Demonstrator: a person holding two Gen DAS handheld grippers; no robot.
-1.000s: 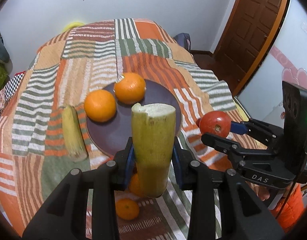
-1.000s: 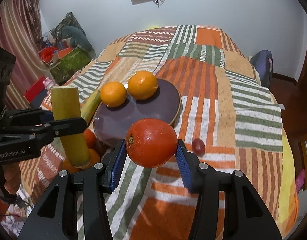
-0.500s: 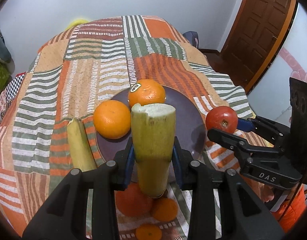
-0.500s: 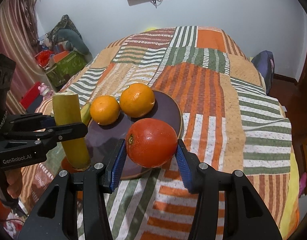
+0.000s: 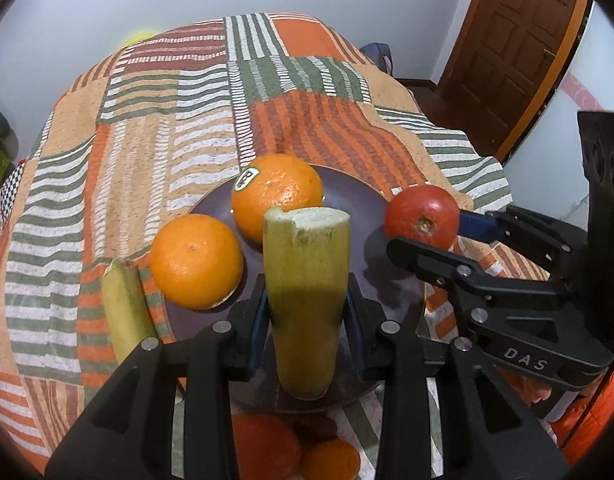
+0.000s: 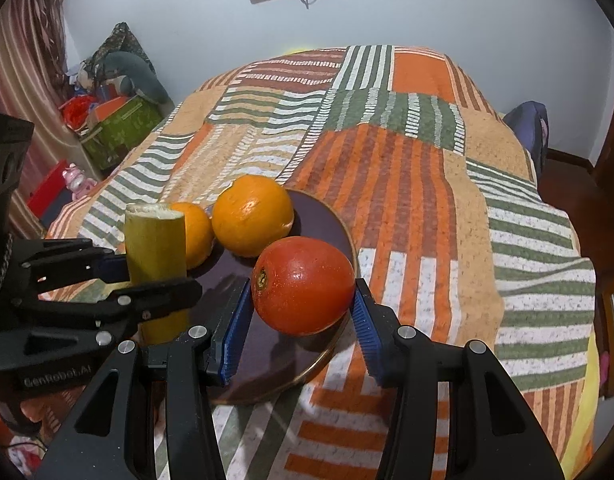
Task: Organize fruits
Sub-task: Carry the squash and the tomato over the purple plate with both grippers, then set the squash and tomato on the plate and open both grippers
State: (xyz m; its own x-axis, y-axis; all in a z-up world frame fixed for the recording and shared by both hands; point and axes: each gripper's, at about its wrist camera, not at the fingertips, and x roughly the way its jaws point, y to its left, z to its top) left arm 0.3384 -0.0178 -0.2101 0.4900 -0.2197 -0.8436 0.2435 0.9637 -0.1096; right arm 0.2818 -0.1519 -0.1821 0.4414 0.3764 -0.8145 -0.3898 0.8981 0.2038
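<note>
My left gripper (image 5: 307, 320) is shut on a cut yellow-green banana piece (image 5: 305, 280), held upright over the near side of a dark round plate (image 5: 359, 200). My right gripper (image 6: 301, 320) is shut on a red tomato (image 6: 303, 284), held over the plate's right edge (image 6: 339, 220). Two oranges (image 5: 197, 260) (image 5: 277, 196) lie on the plate. The banana piece (image 6: 155, 248) and the left gripper also show at the left of the right wrist view; the tomato (image 5: 423, 214) shows at the right of the left wrist view.
The plate lies on a bed with a striped patchwork cover (image 5: 147, 120). A second banana piece (image 5: 125, 308) lies on the cover left of the plate. Small oranges (image 5: 267, 444) lie below the left gripper. A wooden door (image 5: 515, 40) is at the right, boxes (image 6: 119, 128) on the left.
Both grippers have moved forward over the plate with their fruit still held. The plate and oranges now look nearer and larger in both views.
</note>
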